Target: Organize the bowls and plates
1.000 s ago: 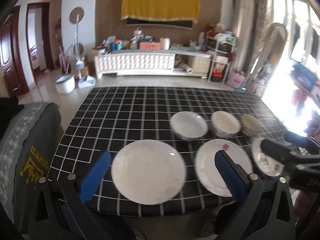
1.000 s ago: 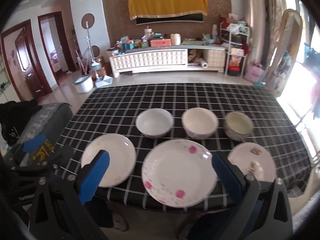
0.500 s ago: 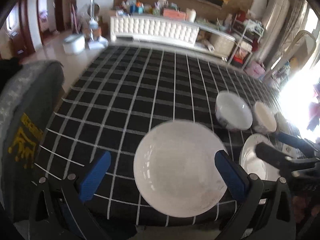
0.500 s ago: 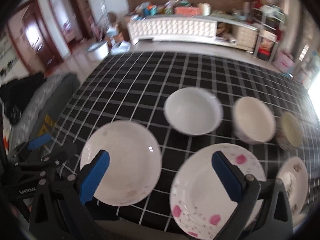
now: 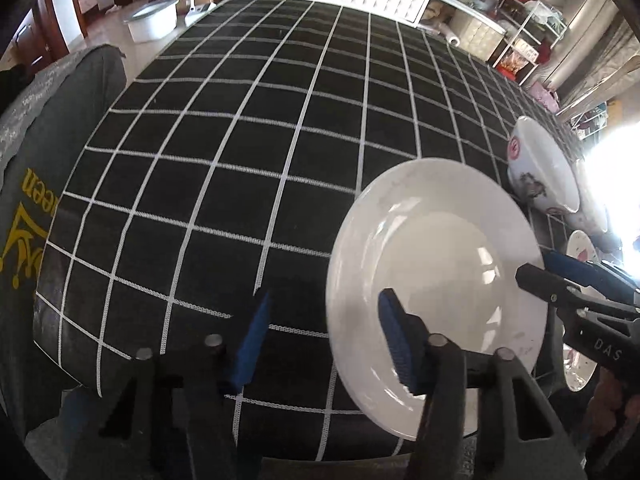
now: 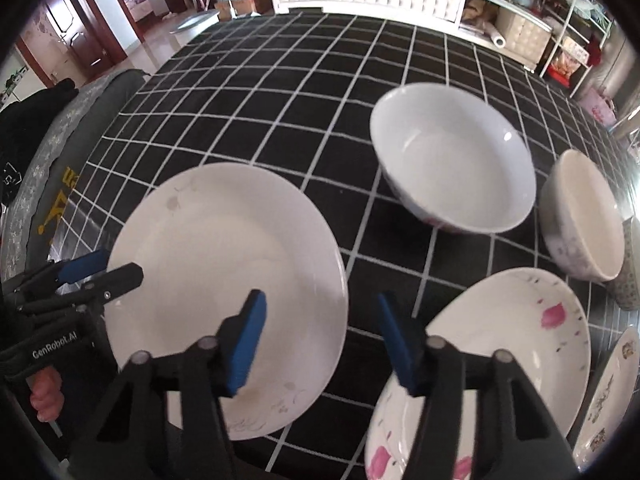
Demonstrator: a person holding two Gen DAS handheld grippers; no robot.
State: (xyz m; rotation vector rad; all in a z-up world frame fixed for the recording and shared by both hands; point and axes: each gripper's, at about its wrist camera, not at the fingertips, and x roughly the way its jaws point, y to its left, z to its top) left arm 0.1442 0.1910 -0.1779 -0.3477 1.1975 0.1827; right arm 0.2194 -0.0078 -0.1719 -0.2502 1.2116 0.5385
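While the plain white plate [image 6: 224, 280] lies at seven o'clock on the checked tablecloth [image 5: 240, 160], its left rim is straddled by the closing left gripper [image 5: 324, 344] and its right rim by the closing right gripper [image 6: 320, 340]; nothing is clamped. The white bowl [image 6: 452, 160] is seen at two o'clock.

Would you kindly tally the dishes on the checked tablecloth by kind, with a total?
Plates: 3, namely the plain white plate, the pink-flowered plate and the small patterned plate.
Bowls: 3, namely the wide white bowl, the cream bowl and the patterned bowl at the frame's edge.
Total: 6.
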